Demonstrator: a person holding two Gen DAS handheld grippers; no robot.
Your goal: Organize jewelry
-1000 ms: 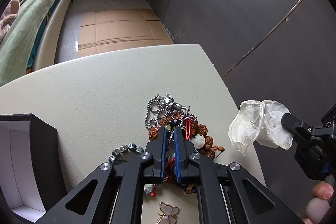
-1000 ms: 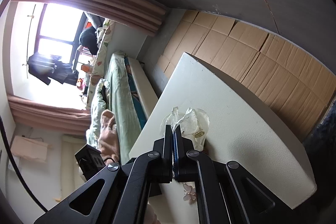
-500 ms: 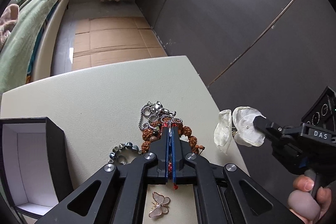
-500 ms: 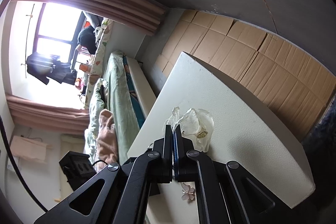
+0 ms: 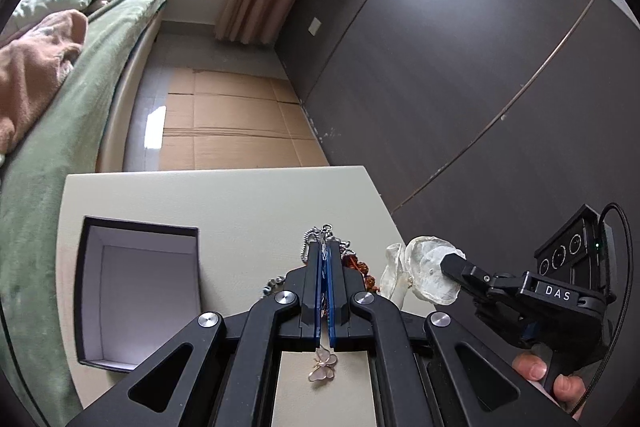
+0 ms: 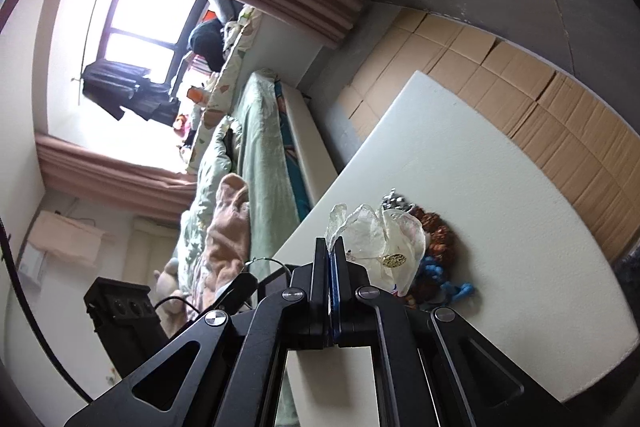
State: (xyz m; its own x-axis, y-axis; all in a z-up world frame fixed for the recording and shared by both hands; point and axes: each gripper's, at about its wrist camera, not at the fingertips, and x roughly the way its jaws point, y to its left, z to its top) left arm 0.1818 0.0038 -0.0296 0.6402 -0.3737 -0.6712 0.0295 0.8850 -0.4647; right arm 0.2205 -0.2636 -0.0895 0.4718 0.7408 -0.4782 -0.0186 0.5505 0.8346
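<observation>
My left gripper (image 5: 324, 247) is shut on a silver ball chain (image 5: 320, 234) and holds it above the cream table (image 5: 240, 195). Brown bead jewelry (image 5: 358, 264) hangs or lies just right of its fingers. A butterfly brooch (image 5: 323, 369) lies on the table beneath the jaws. An open black box (image 5: 140, 283) with a white inside stands at the left. My right gripper (image 6: 331, 247) is shut on a translucent white shell-petal earring (image 6: 380, 243) with a gold leaf charm; the earring also shows in the left wrist view (image 5: 424, 275), held over the table's right edge.
In the right wrist view, brown beads (image 6: 438, 231) and a blue bead piece (image 6: 448, 283) lie on the table behind the earring. A bed with green bedding (image 5: 60, 131) runs along the left. Cardboard (image 5: 232, 123) covers the floor beyond the table. A dark wall (image 5: 460, 87) is at the right.
My left gripper has risen and pulled back with the chain, so the box and brooch show more fully. The right gripper has swung the earring in close to the bead pile.
</observation>
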